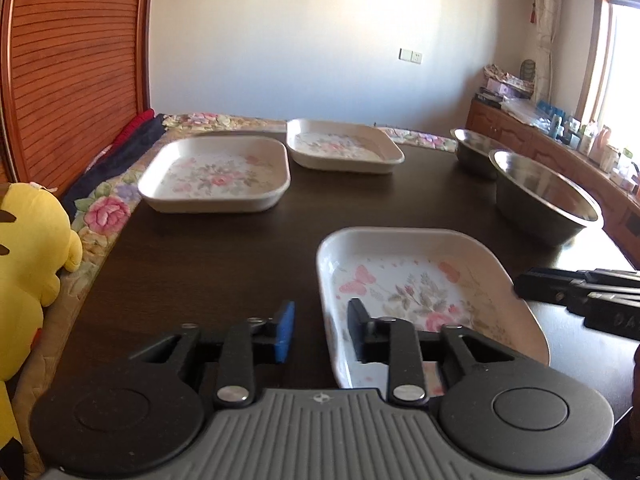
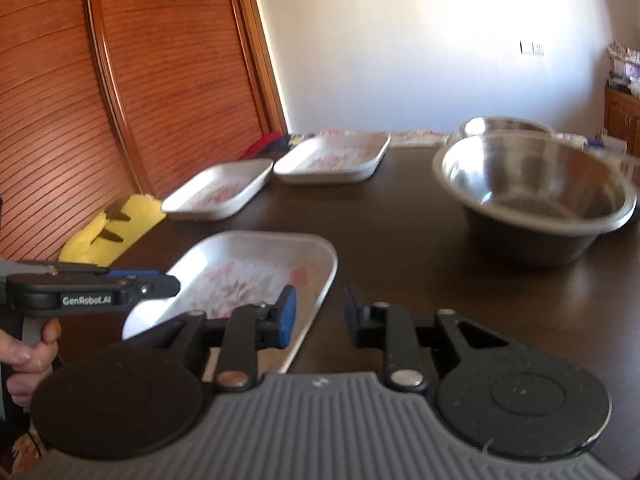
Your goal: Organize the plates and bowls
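left tool (image 1: pixel 320 330) open astride near plate (image 1: pixel 420 280) rim | right tool (image 2: pixel 320 316) open

I saw a dark brown table (image 1: pixel 240 248) carrying three cream plates printed with pink roses and grey-green leaves: the nearest plate (image 1: pixel 420 280) also showed a pink butterfly, and the left plate (image 1: pixel 216 176) and far plate (image 1: pixel 344 146) had the same flowers. Both bowls (image 2: pixel 536 196) were plain silver metal. My grippers were black with blue pads (image 1: pixel 285 330). A bright yellow plush toy (image 1: pixel 28 260) sat against reddish-orange slatted wood (image 1: pixel 72 60), on a cloth (image 1: pixel 108 212) of pink flowers.
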`<state>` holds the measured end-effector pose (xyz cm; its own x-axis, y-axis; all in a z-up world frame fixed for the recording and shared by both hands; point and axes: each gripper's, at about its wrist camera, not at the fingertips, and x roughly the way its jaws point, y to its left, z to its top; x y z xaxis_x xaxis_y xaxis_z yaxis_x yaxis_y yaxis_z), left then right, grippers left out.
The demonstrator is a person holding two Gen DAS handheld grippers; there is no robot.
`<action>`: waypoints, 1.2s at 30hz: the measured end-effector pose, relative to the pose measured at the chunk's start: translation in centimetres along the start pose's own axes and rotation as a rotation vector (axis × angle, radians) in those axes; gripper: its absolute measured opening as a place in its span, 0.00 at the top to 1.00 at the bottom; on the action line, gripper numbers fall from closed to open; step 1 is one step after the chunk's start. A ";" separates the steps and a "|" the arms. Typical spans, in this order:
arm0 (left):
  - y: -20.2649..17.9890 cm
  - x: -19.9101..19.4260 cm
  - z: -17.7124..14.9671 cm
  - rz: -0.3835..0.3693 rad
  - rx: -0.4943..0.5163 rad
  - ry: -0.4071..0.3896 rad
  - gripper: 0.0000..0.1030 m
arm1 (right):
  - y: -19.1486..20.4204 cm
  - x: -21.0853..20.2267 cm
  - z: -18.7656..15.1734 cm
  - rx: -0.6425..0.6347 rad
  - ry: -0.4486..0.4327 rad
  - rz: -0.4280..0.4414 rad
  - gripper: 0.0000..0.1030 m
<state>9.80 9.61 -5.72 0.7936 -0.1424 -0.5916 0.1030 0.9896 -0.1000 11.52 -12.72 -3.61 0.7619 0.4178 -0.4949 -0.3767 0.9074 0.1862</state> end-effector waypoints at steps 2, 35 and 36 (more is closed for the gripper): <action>0.4 -0.2 0.5 0.004 -0.003 -0.014 0.64 | -0.1 -0.1 0.8 -0.017 -0.013 0.001 0.72; 12.8 6.7 9.6 0.093 0.005 -0.042 0.40 | 6.9 14.4 10.7 -0.145 0.173 0.154 0.46; 13.0 7.0 9.7 0.092 0.004 -0.040 0.40 | 7.0 14.8 10.7 -0.147 0.180 0.155 0.46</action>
<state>22.53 21.66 -3.37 0.8230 -0.0504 -0.5658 0.0312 0.9986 -0.0436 25.80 0.29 -0.51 0.5885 0.5244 -0.6153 -0.5635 0.8118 0.1530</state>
